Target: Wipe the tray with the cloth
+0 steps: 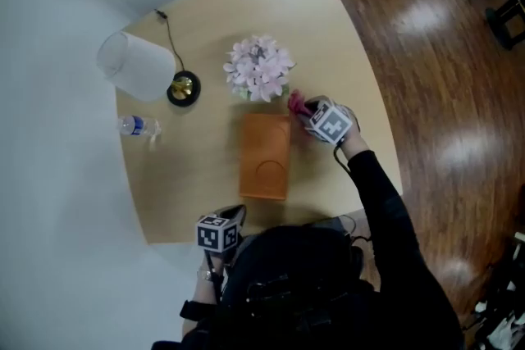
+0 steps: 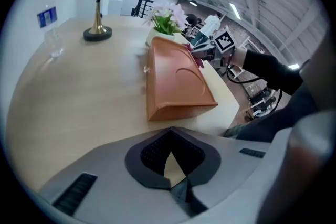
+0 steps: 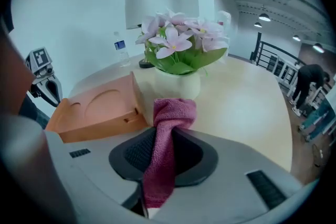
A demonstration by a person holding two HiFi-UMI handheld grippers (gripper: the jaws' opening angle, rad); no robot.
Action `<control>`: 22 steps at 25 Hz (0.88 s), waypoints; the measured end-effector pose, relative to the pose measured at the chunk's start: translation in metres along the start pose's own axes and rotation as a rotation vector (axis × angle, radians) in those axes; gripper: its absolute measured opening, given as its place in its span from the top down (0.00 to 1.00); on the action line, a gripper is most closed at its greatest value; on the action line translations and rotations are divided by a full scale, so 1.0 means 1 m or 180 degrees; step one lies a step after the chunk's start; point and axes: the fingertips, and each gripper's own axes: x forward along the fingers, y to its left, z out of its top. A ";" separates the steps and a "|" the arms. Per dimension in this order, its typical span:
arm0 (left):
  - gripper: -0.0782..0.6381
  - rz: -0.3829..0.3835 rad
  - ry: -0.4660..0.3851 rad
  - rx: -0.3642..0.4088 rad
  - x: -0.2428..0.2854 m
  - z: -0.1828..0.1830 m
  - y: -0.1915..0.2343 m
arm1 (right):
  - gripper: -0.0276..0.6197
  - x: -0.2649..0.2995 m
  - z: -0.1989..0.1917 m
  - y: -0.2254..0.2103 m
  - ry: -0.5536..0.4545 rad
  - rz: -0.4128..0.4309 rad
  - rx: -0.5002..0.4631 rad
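Fingers (image 3: 132, 156) of the right gripper (image 3: 165, 140) squeeze the pink cloth (image 3: 173, 110). The left gripper (image 2: 167, 138) is closed on nothing. The cloth is beside the tray (image 1: 264, 164), not wiping yet. Next, I think it must go on top and rub.

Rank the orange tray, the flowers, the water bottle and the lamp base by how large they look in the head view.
1. Orange tray
2. Flowers, somewhat smaller
3. Lamp base and water bottle: these look about alike, so I do not rank one above the other.

Bright, even lighting; fisheye-warped edges
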 end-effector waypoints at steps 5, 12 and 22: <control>0.89 -0.0031 -0.0029 -0.0279 0.031 0.007 -0.005 | 0.81 0.034 0.021 0.006 0.0062 0.0447 -0.0364; 0.89 -0.0001 0.0012 -0.0242 0.035 0.017 -0.003 | 0.82 0.023 0.020 0.029 0.0197 0.0928 -0.1088; 0.89 0.0090 0.0059 -0.0206 0.031 0.011 -0.010 | 0.82 0.031 0.035 0.018 -0.0009 0.0782 -0.1069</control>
